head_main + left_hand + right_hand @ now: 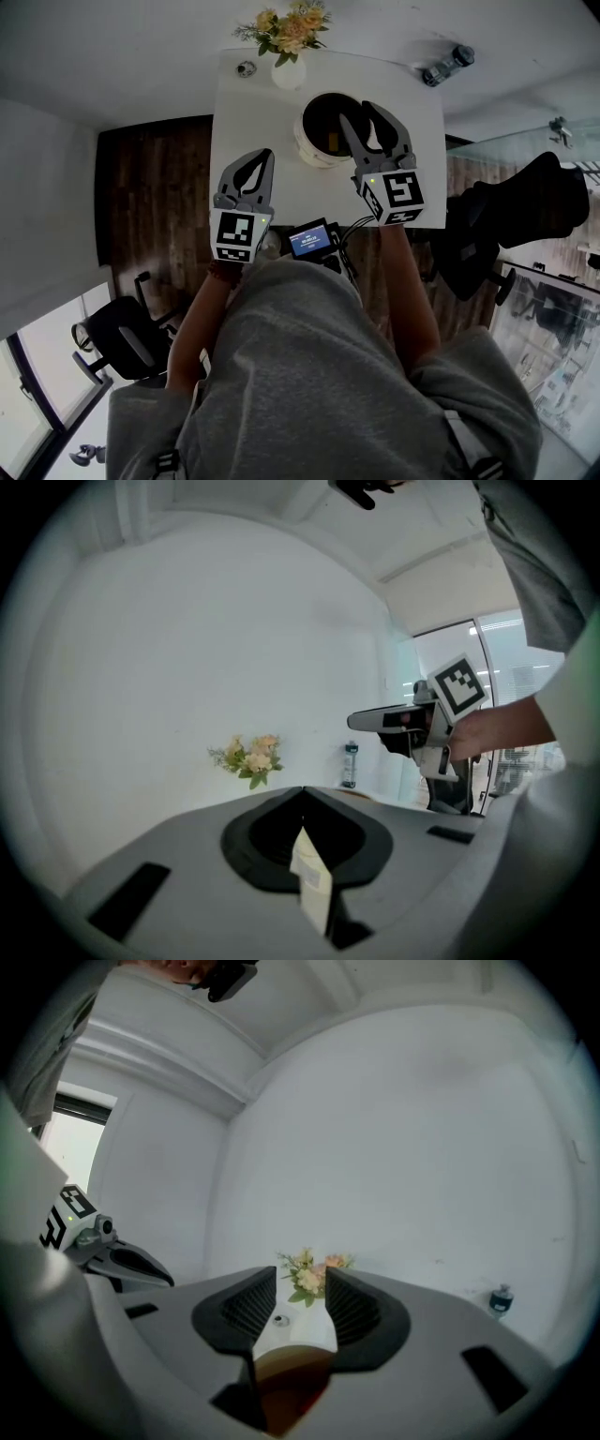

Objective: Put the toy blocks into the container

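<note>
The container point(309, 150) is a round white bowl with a dark inside, standing on the white table point(251, 108). A small yellowish piece point(335, 141) lies inside it; I cannot tell what it is. No loose blocks show on the table. My right gripper point(358, 112) hangs over the bowl, open, with nothing between its jaws. In the right gripper view its jaws point(300, 1283) frame the bowl's brown inside point(291, 1382). My left gripper point(258, 157) hovers left of the bowl with its jaw tips point(302, 791) meeting and nothing held.
A white vase of flowers point(286, 42) stands at the table's far edge, with a small round object point(246, 68) left of it. A screen device point(309, 239) sits at the near edge. A bottle point(448, 66) lies beyond the table. Office chairs stand on both sides.
</note>
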`<state>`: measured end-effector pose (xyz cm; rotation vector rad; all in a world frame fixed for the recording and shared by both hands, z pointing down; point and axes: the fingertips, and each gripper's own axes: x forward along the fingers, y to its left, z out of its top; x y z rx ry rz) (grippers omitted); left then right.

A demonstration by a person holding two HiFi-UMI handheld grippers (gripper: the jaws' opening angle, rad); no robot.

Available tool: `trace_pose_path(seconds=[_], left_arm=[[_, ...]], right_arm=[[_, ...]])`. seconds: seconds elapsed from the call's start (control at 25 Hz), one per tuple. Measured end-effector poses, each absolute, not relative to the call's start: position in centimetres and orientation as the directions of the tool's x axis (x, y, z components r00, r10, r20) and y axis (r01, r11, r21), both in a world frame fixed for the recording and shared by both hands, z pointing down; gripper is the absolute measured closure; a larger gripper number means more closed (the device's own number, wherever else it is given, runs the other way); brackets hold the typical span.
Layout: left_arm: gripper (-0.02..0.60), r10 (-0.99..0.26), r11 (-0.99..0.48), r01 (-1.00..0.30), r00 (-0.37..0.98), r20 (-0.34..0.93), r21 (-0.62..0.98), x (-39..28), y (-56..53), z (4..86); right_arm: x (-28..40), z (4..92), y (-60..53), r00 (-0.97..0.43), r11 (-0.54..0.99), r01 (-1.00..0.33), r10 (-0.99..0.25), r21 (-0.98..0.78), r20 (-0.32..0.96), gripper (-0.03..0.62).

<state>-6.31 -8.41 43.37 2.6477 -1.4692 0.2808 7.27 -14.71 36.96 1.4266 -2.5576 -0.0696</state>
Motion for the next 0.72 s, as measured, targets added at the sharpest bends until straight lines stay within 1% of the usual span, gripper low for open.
trace_pose_path(seconds=[0.36,0.56,0.72], left_arm=[[0.574,-0.835,-0.55,-0.834,0.548,0.038,-0.05,-5.8,-8.8,35.7],[0.574,-0.823,-0.563,-0.823,0.567,-0.036,-0.077,-5.4,-7.5,32.7],[0.574,-0.818,-0.568,-0.819,0.572,-0.054,-0.077,-5.4,-6.3,32.6]], right_arm=[[7.1,31.9,-11.1,-0.486,0.481,-0.854,-0.874,0.199,0.028,0.464],[7.2,31.8,-8.5,-0.465,0.457,-0.871,-0.885,0.179,-0.005,0.487],[6.9,32.7,-6.3,-0.45,0.443,-0.878,-0.893,0.183,0.007,0.522]])
